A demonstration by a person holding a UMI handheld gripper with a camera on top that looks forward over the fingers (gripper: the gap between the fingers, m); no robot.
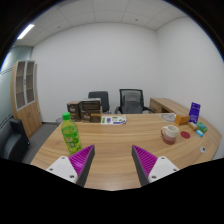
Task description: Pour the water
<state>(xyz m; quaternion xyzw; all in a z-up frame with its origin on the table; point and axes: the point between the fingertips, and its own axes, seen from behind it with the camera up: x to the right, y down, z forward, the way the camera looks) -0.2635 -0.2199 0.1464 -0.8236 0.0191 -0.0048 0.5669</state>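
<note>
Gripper (pixel 114 160) open, holding nothing, above wooden worktop (pixel 115 140). Green bottle (pixel 70 134) upright just beyond left finger; orange cup (pixel 171 132) farther off beyond right finger.

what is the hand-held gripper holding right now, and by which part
Nothing: the hand-held gripper is open with only bare table between its fingers; the green bottle stands untouched beyond its left finger.
</note>
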